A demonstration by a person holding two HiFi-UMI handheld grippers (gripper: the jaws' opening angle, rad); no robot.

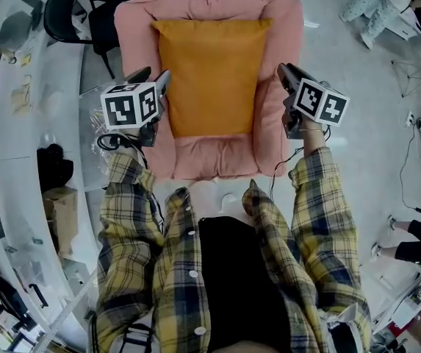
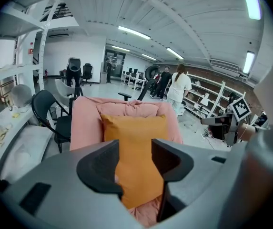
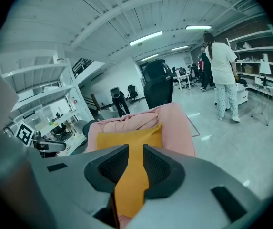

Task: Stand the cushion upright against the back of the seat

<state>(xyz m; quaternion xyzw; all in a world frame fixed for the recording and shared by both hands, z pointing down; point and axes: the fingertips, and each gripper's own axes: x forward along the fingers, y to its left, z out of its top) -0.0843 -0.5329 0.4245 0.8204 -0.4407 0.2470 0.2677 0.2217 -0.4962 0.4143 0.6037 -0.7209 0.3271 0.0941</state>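
Note:
An orange cushion [image 1: 211, 76] rests upright against the back of a pink padded seat [image 1: 283, 20], its top edge near the top of the backrest. My left gripper [image 1: 162, 79] hangs at the seat's left side and my right gripper [image 1: 283, 70] at its right side, both clear of the cushion. In the left gripper view the jaws [image 2: 135, 149] stand open with the cushion [image 2: 135, 147] showing beyond the gap. The right gripper view has the same picture: open jaws [image 3: 135, 159], nothing between them, the cushion [image 3: 129, 142] some way ahead.
A black office chair [image 1: 70, 17] stands behind the seat at the left. A white curved counter [image 1: 12, 123] runs down the left, with a cardboard box [image 1: 63, 208] beside it. People [image 3: 222, 75] stand farther off, by shelves [image 2: 207, 97]. Cables lie on the floor at right [image 1: 416, 145].

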